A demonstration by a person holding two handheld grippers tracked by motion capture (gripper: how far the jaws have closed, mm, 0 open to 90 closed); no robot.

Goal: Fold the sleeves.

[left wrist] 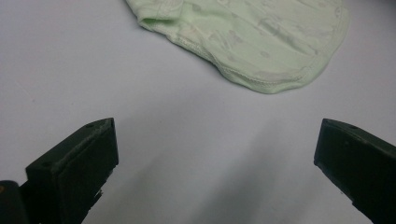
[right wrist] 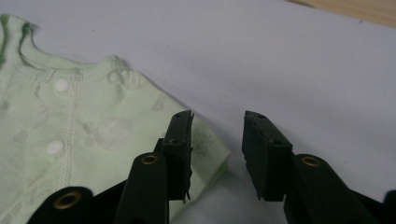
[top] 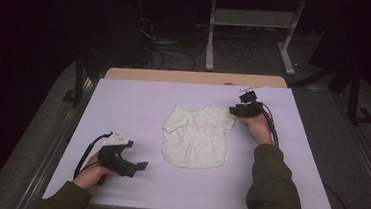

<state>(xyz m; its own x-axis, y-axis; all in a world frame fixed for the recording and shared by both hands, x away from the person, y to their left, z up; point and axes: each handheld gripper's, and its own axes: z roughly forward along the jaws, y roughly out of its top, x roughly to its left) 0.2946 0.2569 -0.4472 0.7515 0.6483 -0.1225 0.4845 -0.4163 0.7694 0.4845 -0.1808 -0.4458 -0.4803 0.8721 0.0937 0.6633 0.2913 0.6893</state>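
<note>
Left tool (top: 141, 165) wide on bare table (top: 123, 104), right tool (right wrist: 217, 154) part-open straddling shirt (top: 196, 135) sleeve edge

- Baby shirt (right wrist: 84, 135) beside the right gripper's (right wrist: 215, 140) jaws — soft pale-green cloth, faintly printed, stitched seams, smooth white snaps.
- Table cover (left wrist: 177, 140) under the left gripper (left wrist: 215, 158) — smooth, matt.
- Jaws — matt black plastic, brassy metal eyelets.
- Table edge (top: 190, 78) — bare wood.

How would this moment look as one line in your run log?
left gripper: open, short of shirt hem | right gripper: open, at sleeve edge | baby shirt: flat on table
</note>
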